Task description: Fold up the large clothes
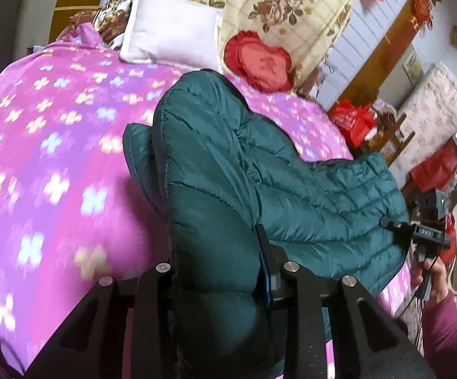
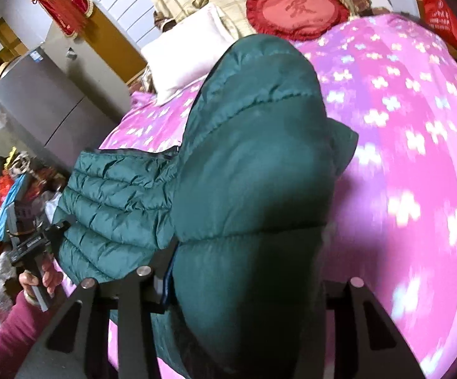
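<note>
A dark green quilted puffer jacket (image 1: 307, 195) lies on a bed with a pink flowered cover (image 1: 55, 145). My left gripper (image 1: 219, 271) is shut on a thick fold of the jacket, which bulges between its black fingers. My right gripper (image 2: 241, 287) is shut on another padded fold of the same jacket (image 2: 253, 170). The right gripper's body also shows at the jacket's right edge in the left wrist view (image 1: 418, 230). The left gripper's body shows at the jacket's left edge in the right wrist view (image 2: 32, 243). The fingertips are hidden by fabric.
A white pillow (image 1: 171, 31), a red heart cushion (image 1: 260, 60) and a floral blanket (image 1: 275, 6) lie at the head of the bed. Red bags (image 1: 351, 120) and clutter stand beside the bed. A grey cabinet (image 2: 48, 104) stands on the other side.
</note>
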`<state>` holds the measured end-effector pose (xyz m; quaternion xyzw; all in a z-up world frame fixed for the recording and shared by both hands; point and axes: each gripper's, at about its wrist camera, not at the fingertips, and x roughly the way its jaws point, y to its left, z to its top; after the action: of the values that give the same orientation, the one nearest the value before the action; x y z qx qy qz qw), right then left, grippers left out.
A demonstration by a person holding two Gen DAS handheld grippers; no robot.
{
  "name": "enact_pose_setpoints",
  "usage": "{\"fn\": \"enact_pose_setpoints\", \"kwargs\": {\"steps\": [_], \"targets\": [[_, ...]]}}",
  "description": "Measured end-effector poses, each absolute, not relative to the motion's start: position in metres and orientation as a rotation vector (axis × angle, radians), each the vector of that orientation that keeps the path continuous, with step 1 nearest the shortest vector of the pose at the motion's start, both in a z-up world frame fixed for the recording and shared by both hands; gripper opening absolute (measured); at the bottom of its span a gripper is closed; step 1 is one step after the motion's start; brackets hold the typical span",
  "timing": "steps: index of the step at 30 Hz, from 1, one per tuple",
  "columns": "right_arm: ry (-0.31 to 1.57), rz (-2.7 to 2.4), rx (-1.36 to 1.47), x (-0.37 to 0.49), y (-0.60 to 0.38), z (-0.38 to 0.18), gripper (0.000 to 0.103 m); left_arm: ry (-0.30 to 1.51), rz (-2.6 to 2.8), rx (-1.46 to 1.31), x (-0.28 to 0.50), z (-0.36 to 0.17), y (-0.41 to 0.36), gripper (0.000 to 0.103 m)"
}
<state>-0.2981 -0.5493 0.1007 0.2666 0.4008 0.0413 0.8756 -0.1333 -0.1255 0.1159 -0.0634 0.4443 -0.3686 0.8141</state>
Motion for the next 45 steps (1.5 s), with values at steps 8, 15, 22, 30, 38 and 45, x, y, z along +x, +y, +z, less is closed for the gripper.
{"fn": "enact_pose_setpoints", "kwargs": {"steps": [8, 15, 22, 30, 38, 45], "targets": [[0.964, -0.116, 0.503, -0.320, -0.539, 0.052, 0.088, 1.045, -0.581, -0.013, -0.154, 0.076, -0.125, 0.042], [0.895, -0.308, 0.322, -0.342, -0.517, 0.096, 0.089, 0.925, -0.381, 0.116, -0.196, 0.110, -0.125, 0.042], [0.729, -0.297, 0.315, -0.371, -0.486, 0.145, 0.093, 0.793, -0.325, 0.207, -0.231, 0.134, -0.144, 0.042], [0.645, -0.216, 0.339, -0.372, -0.439, 0.145, 0.093, 0.749, -0.362, 0.169, -0.254, 0.141, -0.180, 0.042], [0.603, -0.233, 0.299, -0.371, -0.404, 0.135, 0.093, 0.686, -0.368, 0.134, -0.276, 0.146, -0.195, 0.042], [0.620, -0.240, 0.270, -0.368, -0.388, 0.124, 0.093, 0.668, -0.373, 0.104, -0.287, 0.136, -0.198, 0.042]]}}
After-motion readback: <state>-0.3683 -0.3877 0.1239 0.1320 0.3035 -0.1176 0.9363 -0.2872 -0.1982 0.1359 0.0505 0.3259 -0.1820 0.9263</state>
